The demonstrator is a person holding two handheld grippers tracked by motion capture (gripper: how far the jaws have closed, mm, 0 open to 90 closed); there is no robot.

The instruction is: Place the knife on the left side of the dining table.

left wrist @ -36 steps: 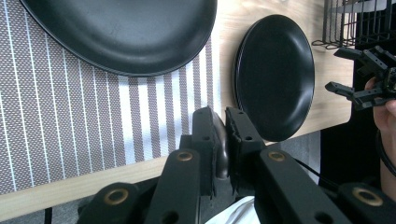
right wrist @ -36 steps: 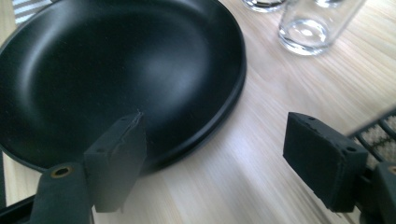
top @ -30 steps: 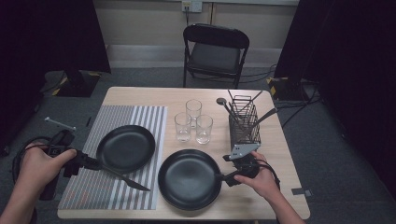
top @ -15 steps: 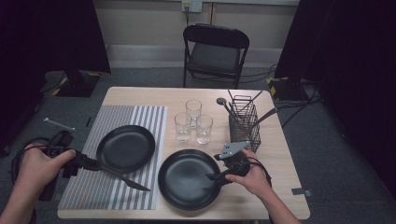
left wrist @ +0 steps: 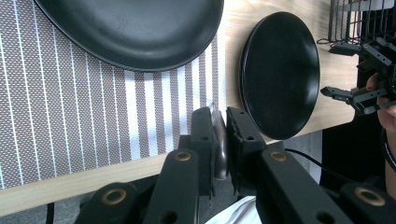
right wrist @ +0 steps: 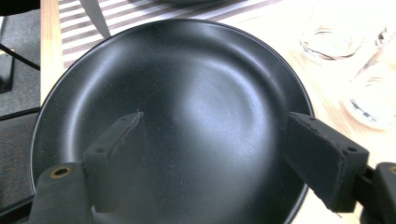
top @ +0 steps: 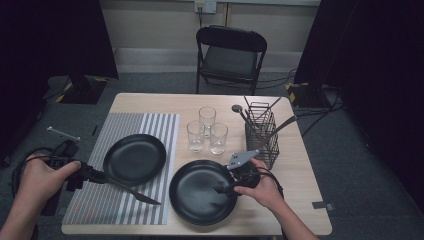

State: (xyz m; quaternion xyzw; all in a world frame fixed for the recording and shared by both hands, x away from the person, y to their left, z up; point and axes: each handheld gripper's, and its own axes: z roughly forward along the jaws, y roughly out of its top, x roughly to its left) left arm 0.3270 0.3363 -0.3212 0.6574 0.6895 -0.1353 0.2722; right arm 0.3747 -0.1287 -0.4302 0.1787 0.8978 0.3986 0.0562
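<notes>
My left gripper (top: pixel 101 176) (left wrist: pixel 218 117) hovers over the striped mat's near left part, shut on the handle of a dark knife (top: pixel 134 193) (left wrist: pixel 220 144). The blade points right across the mat toward the near black plate (top: pixel 200 192) (right wrist: pixel 187 107). A second black plate (top: pixel 134 159) (left wrist: pixel 130 28) lies on the mat (top: pixel 125 200). My right gripper (top: pixel 223 189) (right wrist: pixel 215 158) hangs open just above the near plate's right half, with nothing between its jaws. The left gripper view shows it far off as the right gripper (left wrist: pixel 334 69).
Three clear glasses (top: pixel 205 131) stand together mid-table, just beyond the near plate. A black wire cutlery basket (top: pixel 261 136) with several utensils stands at the right, close behind my right hand. A folding chair (top: pixel 231 52) stands beyond the far edge.
My right gripper has slid left from beside the basket to above the near plate's right half. The left gripper and knife have stayed put.
</notes>
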